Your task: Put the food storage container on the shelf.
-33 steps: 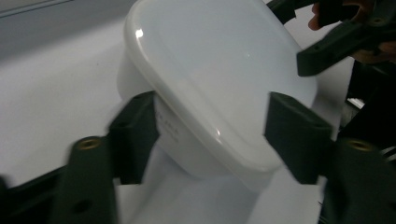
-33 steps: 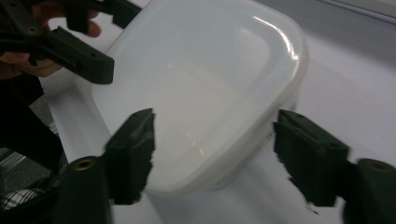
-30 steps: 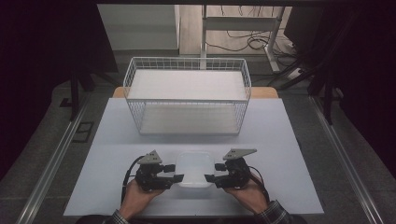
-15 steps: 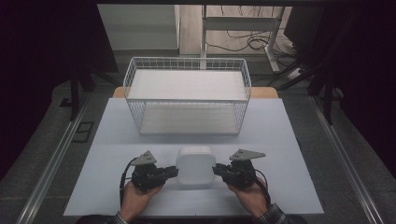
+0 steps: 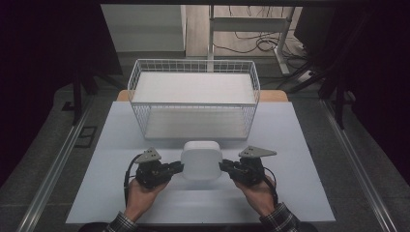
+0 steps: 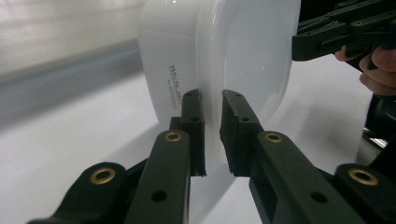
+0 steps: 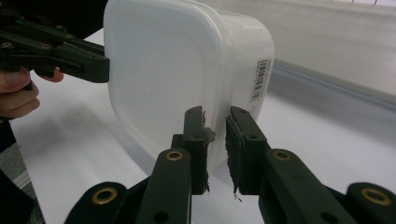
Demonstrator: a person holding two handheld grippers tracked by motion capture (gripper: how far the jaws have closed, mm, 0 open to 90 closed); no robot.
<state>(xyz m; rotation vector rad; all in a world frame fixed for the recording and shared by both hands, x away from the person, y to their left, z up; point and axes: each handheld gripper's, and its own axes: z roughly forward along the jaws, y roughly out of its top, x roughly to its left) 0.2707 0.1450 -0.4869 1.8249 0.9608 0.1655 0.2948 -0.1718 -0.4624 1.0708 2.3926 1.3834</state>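
A white plastic lidded container (image 5: 201, 159) is held up on edge above the table, between both grippers. My left gripper (image 5: 177, 167) is shut on its left rim, and my right gripper (image 5: 226, 167) is shut on its right rim. In the left gripper view the jaws pinch the container's rim (image 6: 211, 126), with printed text on the container's side wall. In the right gripper view the jaws clamp the lid edge (image 7: 215, 135), and a barcode label (image 7: 258, 79) shows on the side. The opposite gripper shows at the far edge in each gripper view.
A white wire basket (image 5: 193, 99) with a white shelf insert stands at the back middle of the pale table (image 5: 290, 145). Table edges run close to my hands at the front. Dark floor, metal rails and cables lie beyond the table.
The container has been tipped up from lying flat and low between the grippers to standing on edge and lifted; both grippers keep their hold on its sides.
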